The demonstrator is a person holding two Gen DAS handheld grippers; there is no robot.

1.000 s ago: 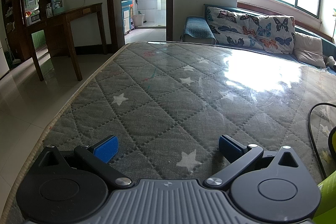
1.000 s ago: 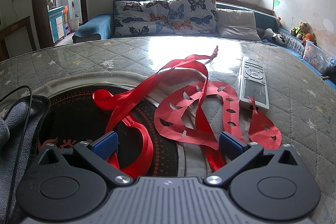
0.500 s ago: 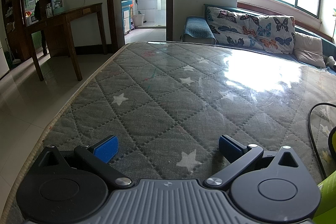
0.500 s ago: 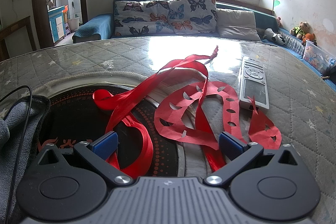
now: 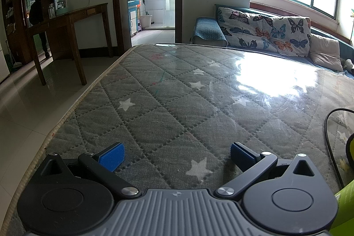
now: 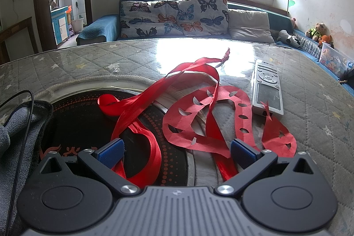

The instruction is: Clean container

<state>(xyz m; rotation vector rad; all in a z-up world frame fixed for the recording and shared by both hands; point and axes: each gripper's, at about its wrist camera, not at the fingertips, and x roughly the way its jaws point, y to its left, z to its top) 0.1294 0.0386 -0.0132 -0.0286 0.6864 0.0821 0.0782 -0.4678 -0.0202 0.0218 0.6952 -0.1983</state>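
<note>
Our right gripper [image 6: 176, 153] has its blue-padded fingers spread wide and holds nothing; it sits at the bottom centre of the right wrist view. Between and just beyond its fingers lies a red ribbon [image 6: 141, 110], looping up from the lower middle toward the frame's centre. Under the ribbon's left loops, in the lower left of centre, is a round black dish [image 6: 84, 116] with an orange dot pattern and a pale rim; whether this is the container to be cleaned we cannot tell. To the right of the ribbon a red paper cutout [image 6: 221, 116] with small slits lies flat, partly over the dish's rim, reaching past our right finger. Further up and right rests a grey remote control [image 6: 266, 87], touching the cutout's edge. At the far left edge a grey cloth [image 6: 20, 132] lies crossed by a thin black cable [image 6: 24, 123]. Our left gripper [image 5: 176, 153] is likewise fully parted and empty, at the bottom centre of the left wrist view, over bare quilted table cover [image 5: 177, 92] with white stars. At the right edge of that view we see a black cable loop [image 5: 327, 125] and something yellow-green [image 5: 345, 209], cut off by the frame.
</note>
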